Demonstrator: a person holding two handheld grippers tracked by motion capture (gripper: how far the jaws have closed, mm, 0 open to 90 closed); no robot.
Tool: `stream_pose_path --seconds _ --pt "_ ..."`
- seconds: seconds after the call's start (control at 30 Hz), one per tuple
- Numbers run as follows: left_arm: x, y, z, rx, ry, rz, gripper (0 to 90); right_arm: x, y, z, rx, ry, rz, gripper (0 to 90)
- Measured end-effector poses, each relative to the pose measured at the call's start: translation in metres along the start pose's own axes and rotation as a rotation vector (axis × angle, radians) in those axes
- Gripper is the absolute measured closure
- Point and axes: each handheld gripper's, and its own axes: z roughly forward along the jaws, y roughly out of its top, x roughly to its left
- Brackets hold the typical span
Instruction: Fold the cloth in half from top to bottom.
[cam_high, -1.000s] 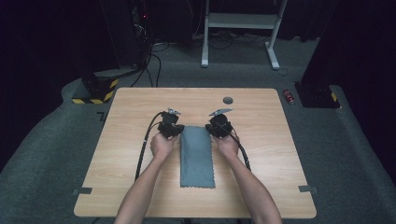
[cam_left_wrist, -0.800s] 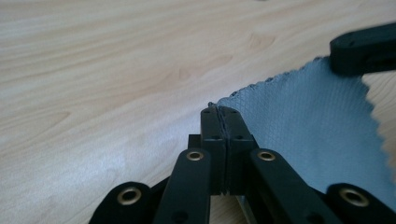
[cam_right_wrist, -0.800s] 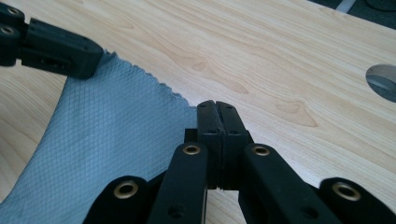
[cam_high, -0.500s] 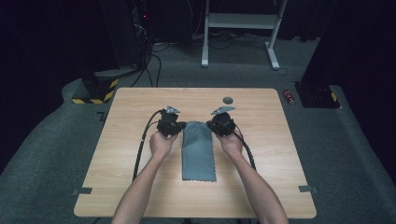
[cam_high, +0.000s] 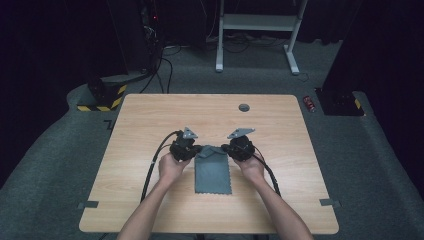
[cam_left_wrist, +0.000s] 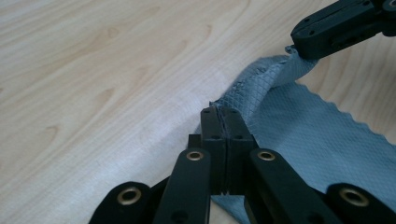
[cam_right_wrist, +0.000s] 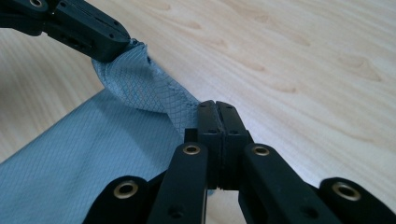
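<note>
A grey-blue cloth (cam_high: 212, 172) lies on the wooden table (cam_high: 150, 115) between the person's hands. My left gripper (cam_high: 200, 149) is shut on the cloth's far left corner, and my right gripper (cam_high: 225, 148) is shut on its far right corner. In the left gripper view the jaws (cam_left_wrist: 225, 112) pinch the cloth (cam_left_wrist: 317, 135) at its hem, and the right gripper (cam_left_wrist: 336, 23) grips the other corner beyond. In the right gripper view the jaws (cam_right_wrist: 216, 106) clamp the cloth (cam_right_wrist: 93, 158), with the left gripper (cam_right_wrist: 88, 30) at the upper left. The far edge is lifted and sags between the two.
A round cable hole (cam_high: 244, 107) sits near the table's far edge. Cables trail from both grippers toward the person. On the floor beyond are a red can (cam_high: 310, 103), a yellow-and-black striped block (cam_high: 102, 97) and a white stand (cam_high: 255, 22).
Both grippers have drawn back toward the person with the cloth's far corners in them. The cloth looks shorter, its far edge raised off the table.
</note>
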Motion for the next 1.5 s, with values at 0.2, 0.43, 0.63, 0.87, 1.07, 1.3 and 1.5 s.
stream_pose_path --seconds 0.2,0.43,0.63,0.87,1.07,1.3,1.5 --pt "-0.01 -0.01 -0.002 -0.005 -0.015 0.002 89.3 0.006 -0.014 -0.005 0.003 0.011 -0.001 89.8" --pt "-0.019 -0.023 -0.005 -0.008 -0.02 0.007 89.3 0.011 -0.026 -0.013 -0.01 0.017 -0.008 89.8" --pt "-0.023 -0.024 -0.013 -0.026 -0.026 0.003 89.2 0.015 -0.031 -0.019 -0.017 0.028 -0.015 89.8" --pt "-0.026 -0.03 -0.016 -0.037 -0.033 -0.01 89.3 0.02 -0.035 -0.022 -0.023 0.041 -0.013 89.9" --pt "-0.028 -0.032 -0.021 -0.043 -0.028 -0.005 89.3 0.025 -0.037 -0.026 -0.028 0.045 -0.021 89.9" --pt "-0.032 -0.034 -0.028 -0.066 -0.027 -0.001 89.3 0.03 -0.038 -0.031 -0.037 0.048 -0.038 89.8" --pt "-0.037 -0.037 -0.032 -0.065 -0.02 0.022 89.3 0.034 -0.043 -0.036 -0.042 0.058 -0.047 89.8"
